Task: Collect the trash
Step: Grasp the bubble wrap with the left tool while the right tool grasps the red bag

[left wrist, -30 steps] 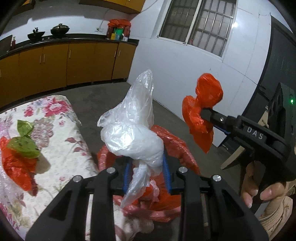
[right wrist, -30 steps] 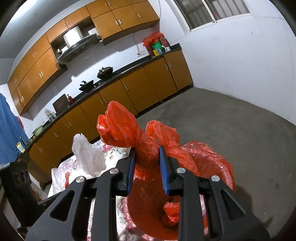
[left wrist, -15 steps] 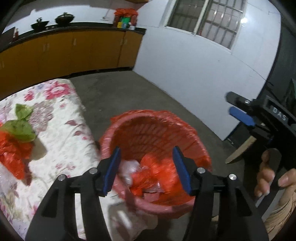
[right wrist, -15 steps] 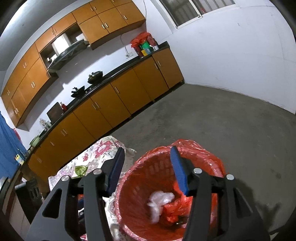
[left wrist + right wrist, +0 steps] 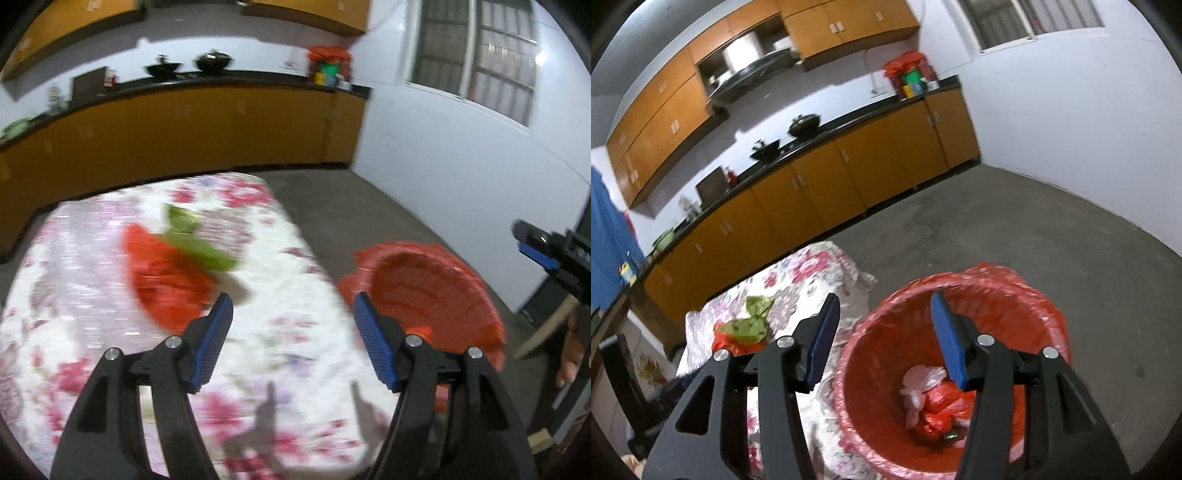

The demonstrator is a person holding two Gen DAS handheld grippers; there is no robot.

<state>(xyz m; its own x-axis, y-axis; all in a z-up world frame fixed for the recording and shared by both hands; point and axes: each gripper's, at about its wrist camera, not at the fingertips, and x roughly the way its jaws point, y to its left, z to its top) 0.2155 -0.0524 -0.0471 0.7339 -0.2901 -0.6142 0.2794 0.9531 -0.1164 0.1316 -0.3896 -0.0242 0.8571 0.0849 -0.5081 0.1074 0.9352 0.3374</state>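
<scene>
Left wrist view is showing your left gripper (image 5: 293, 306) hovering over the floral tablecloth (image 5: 295, 295), its jaws having just been opening and now standing wide with nothing between them. At about 10 o'clock from those fingertips, a red bag (image 5: 166, 280) is lying on the cloth with a green bag (image 5: 195, 243) resting on it, both blurred. At 3 o'clock the red-lined trash basket (image 5: 428, 284) is sitting just beside the table edge, and past it your right gripper (image 5: 535, 247) is poking in from the frame's right side. From the right wrist camera, your right gripper (image 5: 882, 321) is hanging over the basket (image 5: 1015, 295), jaws having just been opening, about half spread, and gripping nothing. Down inside the basket a white bag (image 5: 919, 380) and a crumpled red bag (image 5: 938, 413) are lying together at about 6 o'clock from the fingertips.
</scene>
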